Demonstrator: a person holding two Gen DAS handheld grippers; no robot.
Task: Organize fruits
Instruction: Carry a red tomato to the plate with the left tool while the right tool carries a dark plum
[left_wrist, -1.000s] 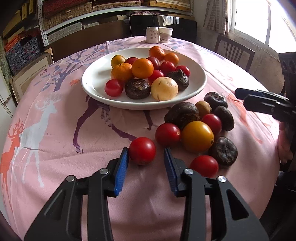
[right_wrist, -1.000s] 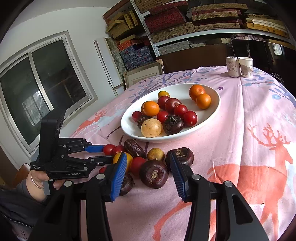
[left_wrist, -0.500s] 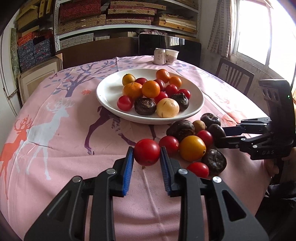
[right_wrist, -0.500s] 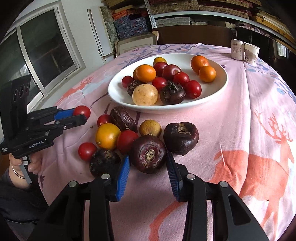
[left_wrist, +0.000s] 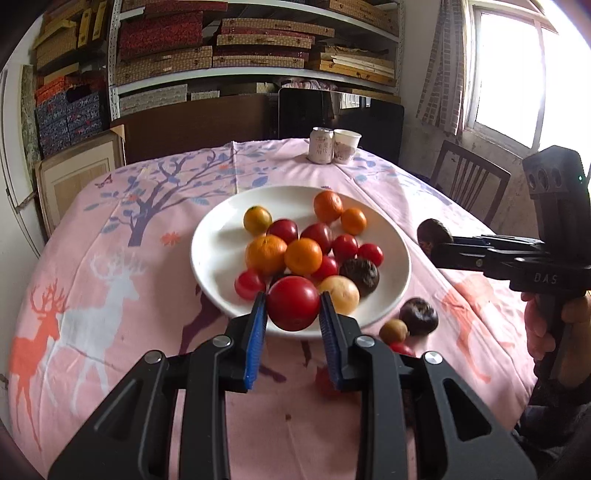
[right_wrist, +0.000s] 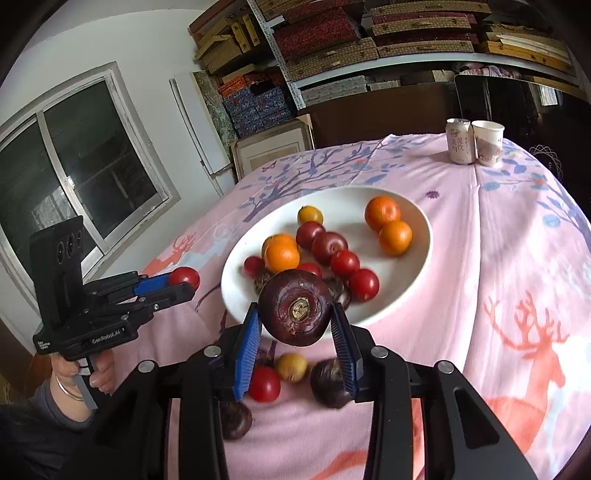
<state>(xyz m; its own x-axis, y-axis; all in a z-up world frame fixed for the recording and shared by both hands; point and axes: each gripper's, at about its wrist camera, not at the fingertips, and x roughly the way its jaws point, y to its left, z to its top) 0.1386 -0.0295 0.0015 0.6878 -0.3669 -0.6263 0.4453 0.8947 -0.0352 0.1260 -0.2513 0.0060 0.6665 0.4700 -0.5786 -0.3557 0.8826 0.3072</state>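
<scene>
A: Fruits mostly sit on the white plate (left_wrist: 207, 258) already: oranges, red tomatoes, a pale round one, a dark one. Left gripper (left_wrist: 293, 314) is clamped on a red tomato (left_wrist: 293, 302), up off the cloth, at the plate's near rim.

B: Right side?

A: Right gripper (right_wrist: 297, 325) is pinched on a dark purple fruit (right_wrist: 295, 312), also lifted, in front of the plate's near edge. Both loads look ready to drop in, I'd say.

B: What's left?

A: Strays on the pink tablecloth (left_wrist: 110, 332) just below the plate: a small yellow-brown fruit (right_wrist: 291, 367), another red tomato (right_wrist: 264, 384), two dark ones (right_wrist: 328, 382). Maybe more under the tongs, can't tell. So well along, not finished.

B: Obstacles?

A: Plate's near half is crowded, so a dropped fruit may roll or knock others; the far side has bare room. The two grippers converge on the same rim, could bump. Can (left_wrist: 321, 146) and paper cup (left_wrist: 346, 146) stand at the far table edge, well apart, no issue.
</scene>
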